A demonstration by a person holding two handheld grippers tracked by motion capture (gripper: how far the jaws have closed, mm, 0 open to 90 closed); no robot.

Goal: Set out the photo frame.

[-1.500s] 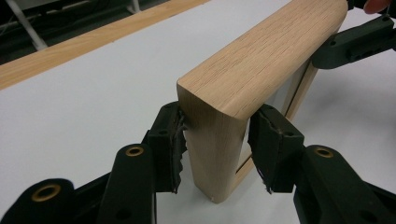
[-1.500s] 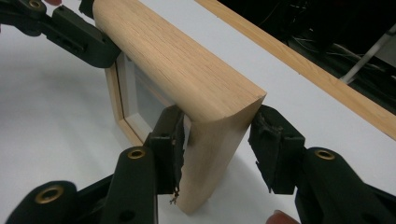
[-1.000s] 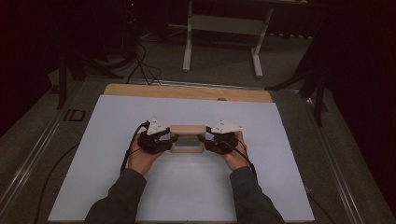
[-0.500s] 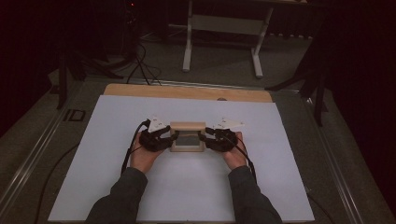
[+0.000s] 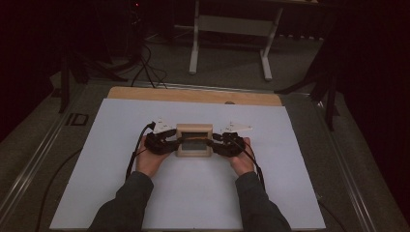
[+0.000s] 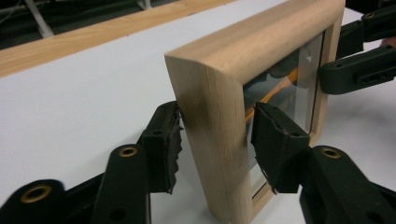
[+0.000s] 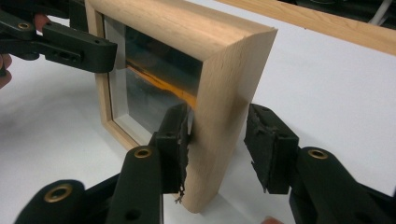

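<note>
Item: wooden picture frame [image 5: 194, 139], upright mid-surface [image 5: 290, 193], long axis left-right, its ends between left claw [image 6: 212, 140] and right claw [image 7: 217, 140], both released — left's jaws just opening, gaps beside pads — each equally near.

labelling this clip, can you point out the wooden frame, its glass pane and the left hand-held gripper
wooden frame [image 6: 219, 135], left gripper view, near side rail
glass pane [image 7: 154, 88], right gripper view, middle of the pane
left hand-held gripper [image 6: 212, 140], left gripper view, midway between its fingertips
</note>
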